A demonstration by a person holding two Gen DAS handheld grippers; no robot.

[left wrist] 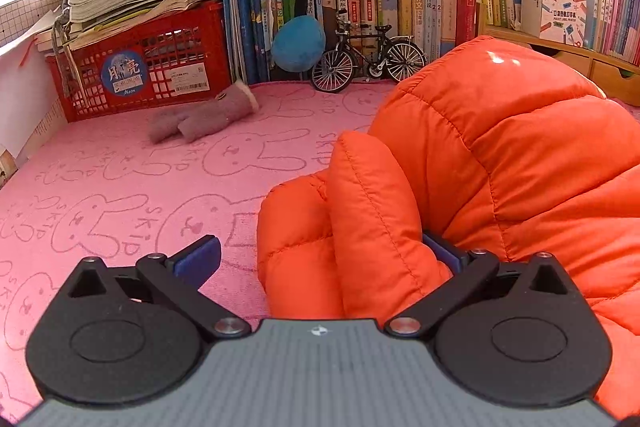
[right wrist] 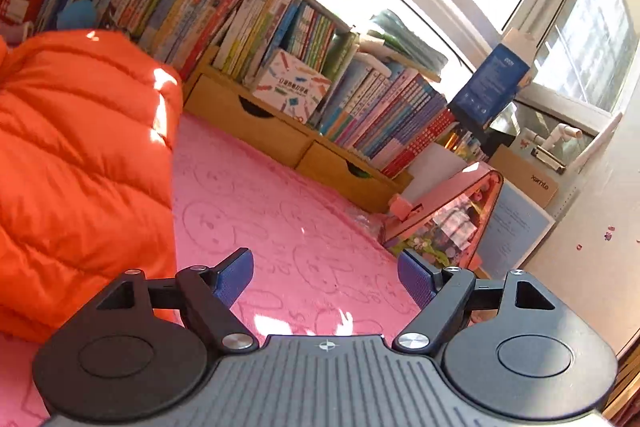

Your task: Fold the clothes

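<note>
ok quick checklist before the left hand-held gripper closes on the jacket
1. Jacket fabric between left hand-held gripper fingers: ok, a puffy fold sits between them.
2. Left jaws open: ok, wide apart.
3. Right finger free of fabric: cannot tell, the jacket hides most of it.
4. Right hand-held gripper free: ok, open over bare pink cloth, holding nothing.
5. Space left of the jacket: ok, only grey socks lie far back.
6. Jacket lying flat: not ok, it is bunched up high.

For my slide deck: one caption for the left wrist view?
Open left gripper straddles a fold of the orange puffer jacket on the pink towel.
</note>
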